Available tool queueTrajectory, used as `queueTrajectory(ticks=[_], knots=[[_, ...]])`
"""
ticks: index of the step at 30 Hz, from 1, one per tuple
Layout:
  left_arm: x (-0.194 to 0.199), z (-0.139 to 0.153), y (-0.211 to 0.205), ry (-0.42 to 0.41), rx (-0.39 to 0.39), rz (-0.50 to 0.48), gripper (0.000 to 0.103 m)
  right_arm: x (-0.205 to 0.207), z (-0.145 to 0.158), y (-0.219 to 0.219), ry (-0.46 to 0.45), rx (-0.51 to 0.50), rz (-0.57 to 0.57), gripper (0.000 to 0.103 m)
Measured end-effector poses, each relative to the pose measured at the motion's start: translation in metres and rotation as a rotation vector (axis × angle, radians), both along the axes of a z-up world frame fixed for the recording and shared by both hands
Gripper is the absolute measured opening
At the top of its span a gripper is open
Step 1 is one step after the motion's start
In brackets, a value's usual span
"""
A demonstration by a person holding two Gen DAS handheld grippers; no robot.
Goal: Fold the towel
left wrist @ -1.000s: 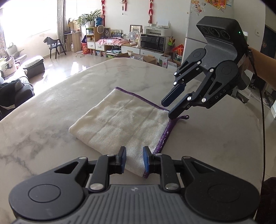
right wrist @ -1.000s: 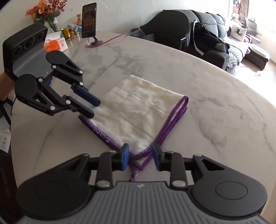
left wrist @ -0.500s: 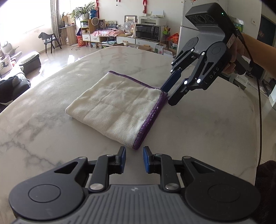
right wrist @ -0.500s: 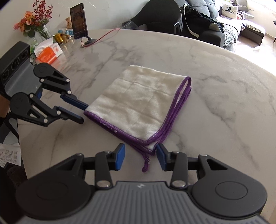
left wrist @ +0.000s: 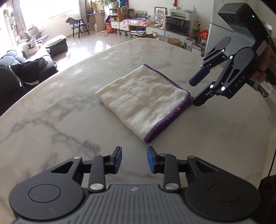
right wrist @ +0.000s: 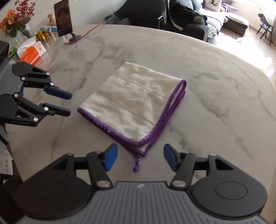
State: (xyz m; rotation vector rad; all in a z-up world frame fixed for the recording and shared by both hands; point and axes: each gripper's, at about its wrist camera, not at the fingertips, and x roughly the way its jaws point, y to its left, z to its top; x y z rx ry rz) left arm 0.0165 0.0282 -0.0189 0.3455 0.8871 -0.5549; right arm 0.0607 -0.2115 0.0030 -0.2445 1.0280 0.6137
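A cream towel [left wrist: 143,101] with purple edging lies folded in a flat square on the marble table [left wrist: 60,120]. My left gripper [left wrist: 134,160] hovers just short of the towel's near corner, jaws opening, nothing between them. From the right wrist view the left gripper [right wrist: 68,104] hangs beside the towel's [right wrist: 134,103] left corner, apart from it. My right gripper [right wrist: 140,156] is wide, jaws opening; the towel's purple hanging loop [right wrist: 136,165] lies on the table below the gap, untouched by the pads. In the left wrist view the right gripper [left wrist: 195,93] sits at the towel's right corner.
At the table's far left stand a phone on a stand [right wrist: 63,18] with a red cable, an orange tissue pack [right wrist: 31,53] and a vase of flowers [right wrist: 13,22]. A dark chair [right wrist: 138,13] and a sofa lie beyond the table's curved edge.
Both grippers have let go of the towel's purple-edged corners, drawn back and risen a little, and their jaws have widened. The towel now rests flat and folded.
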Motion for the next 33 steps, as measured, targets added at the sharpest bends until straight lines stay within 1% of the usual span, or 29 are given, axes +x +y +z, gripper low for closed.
queueTrajectory(ticks=[1, 3, 5, 7, 9, 12, 14, 15, 16, 18, 20, 26, 33], knots=[[0.0, 0.002, -0.002, 0.014, 0.005, 0.036, 0.055, -0.002, 0.004, 0.0, -0.011, 0.0, -0.013, 0.086], [-0.002, 0.005, -0.003, 0.035, 0.004, 0.105, 0.063, -0.008, 0.01, 0.0, -0.031, -0.01, -0.026, 0.096], [-0.002, 0.006, -0.006, 0.054, 0.004, 0.157, 0.068, -0.013, 0.013, 0.002, -0.048, -0.03, -0.026, 0.098], [-0.001, 0.008, -0.007, 0.067, 0.003, 0.211, 0.077, -0.017, 0.016, 0.005, -0.049, -0.052, -0.028, 0.103], [0.0, 0.01, -0.008, 0.075, 0.003, 0.264, 0.079, -0.02, 0.017, 0.006, -0.051, -0.069, -0.044, 0.103], [-0.003, 0.011, -0.011, 0.068, 0.004, 0.336, 0.082, -0.018, 0.019, 0.002, -0.034, -0.079, -0.108, 0.103], [-0.005, 0.013, -0.013, 0.05, 0.01, 0.389, 0.089, -0.016, 0.018, -0.001, -0.019, -0.09, -0.16, 0.103], [-0.007, 0.014, -0.014, 0.041, 0.015, 0.412, 0.097, -0.016, 0.018, -0.002, -0.01, -0.098, -0.183, 0.103], [-0.009, 0.014, -0.016, 0.034, 0.019, 0.429, 0.102, -0.015, 0.017, -0.004, 0.004, -0.115, -0.218, 0.103], [-0.009, 0.016, -0.02, 0.022, 0.028, 0.464, 0.102, -0.015, 0.016, -0.005, 0.017, -0.146, -0.266, 0.103], [-0.009, 0.018, -0.024, 0.021, 0.033, 0.49, 0.102, -0.018, 0.017, -0.005, 0.015, -0.154, -0.287, 0.103], [-0.01, 0.016, -0.034, 0.051, 0.031, 0.541, 0.102, -0.026, 0.012, -0.005, 0.012, -0.149, -0.338, 0.103], [-0.013, 0.012, -0.047, 0.058, 0.043, 0.578, 0.102, -0.041, 0.012, -0.006, -0.06, -0.156, -0.411, 0.103]])
